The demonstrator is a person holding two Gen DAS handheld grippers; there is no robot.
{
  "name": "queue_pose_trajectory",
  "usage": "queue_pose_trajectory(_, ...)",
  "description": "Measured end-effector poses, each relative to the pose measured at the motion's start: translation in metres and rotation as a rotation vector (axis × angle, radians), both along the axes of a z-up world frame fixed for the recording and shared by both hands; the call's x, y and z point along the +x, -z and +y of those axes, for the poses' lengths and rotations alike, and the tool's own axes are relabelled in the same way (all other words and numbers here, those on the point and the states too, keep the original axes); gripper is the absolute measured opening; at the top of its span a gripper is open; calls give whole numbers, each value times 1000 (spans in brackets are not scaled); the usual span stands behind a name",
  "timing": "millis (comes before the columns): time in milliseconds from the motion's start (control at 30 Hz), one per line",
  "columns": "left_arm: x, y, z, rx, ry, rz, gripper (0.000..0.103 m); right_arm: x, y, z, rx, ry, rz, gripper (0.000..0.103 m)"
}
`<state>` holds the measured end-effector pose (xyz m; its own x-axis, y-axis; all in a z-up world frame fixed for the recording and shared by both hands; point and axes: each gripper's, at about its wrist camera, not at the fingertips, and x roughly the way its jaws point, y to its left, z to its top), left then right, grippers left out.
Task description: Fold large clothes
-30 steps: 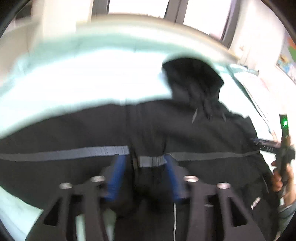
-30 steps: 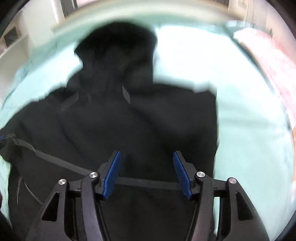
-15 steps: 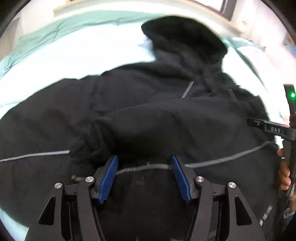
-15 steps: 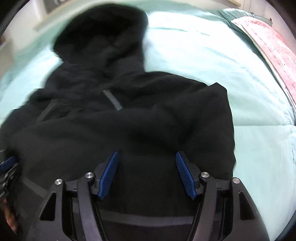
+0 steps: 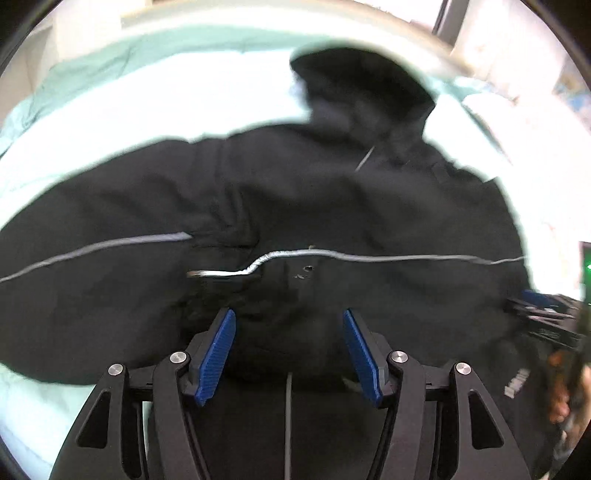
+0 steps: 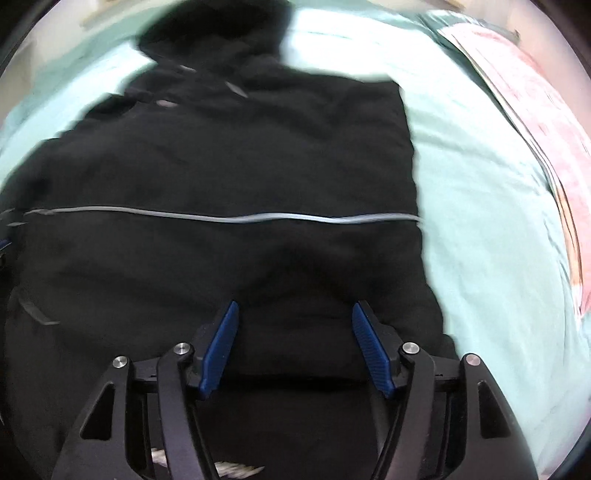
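On the mint bed (image 6: 480, 206) the black hooded jacket (image 6: 221, 155) now lies with a sleeve folded inward; the left tool (image 5: 289, 345) gapes empty above it; the right tool (image 6: 295, 341), empty, has just widened.

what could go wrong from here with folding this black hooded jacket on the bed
1. The folded-in sleeve is bunched near the grey stripe; folding over it would likely trap a lump.
2. Both the left gripper and the right gripper are open with only loose fabric between the pads, so a pinch may catch one layer and drag the black hooded jacket askew.
3. The hood lies unfolded on the mint bedcover and may flop out.
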<state>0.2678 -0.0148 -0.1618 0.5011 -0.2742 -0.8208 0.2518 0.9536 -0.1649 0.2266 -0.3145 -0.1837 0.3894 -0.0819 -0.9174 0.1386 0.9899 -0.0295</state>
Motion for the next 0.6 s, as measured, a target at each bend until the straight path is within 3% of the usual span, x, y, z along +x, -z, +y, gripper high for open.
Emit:
queue_pose_trajectory(100, -22, -25, 54, -9, -77, -85, 63, -11, -29, 43, 72, -89, -56, 69)
queue_pose_trajectory(200, -39, -37, 146, -7, -269, -125, 63, -16, -36, 99, 133, -142, -123, 69)
queue_pose_trajectory(267, -46, -39, 223, -39, -433, -122, 63, -9, -27, 132, 110, -152, -166, 69)
queue_pose_trajectory(333, -49, -36, 282, -83, -539, -112, 62, -4, -9, 151, 108, -151, -197, 69)
queue_pose_trajectory(400, -50, -31, 341, -102, -639, -110, 62, -12, 14, 164, 45, -145, -243, 78)
queue_pose_trajectory(500, -45, -15, 398, -194, -702, -79, 63, -42, 27, 172, -43, -167, -314, 82)
queue_pose_trajectory(600, -30, 12, 426, -255, -776, -10, 62, -47, 23, 172, -37, -176, -312, 85)
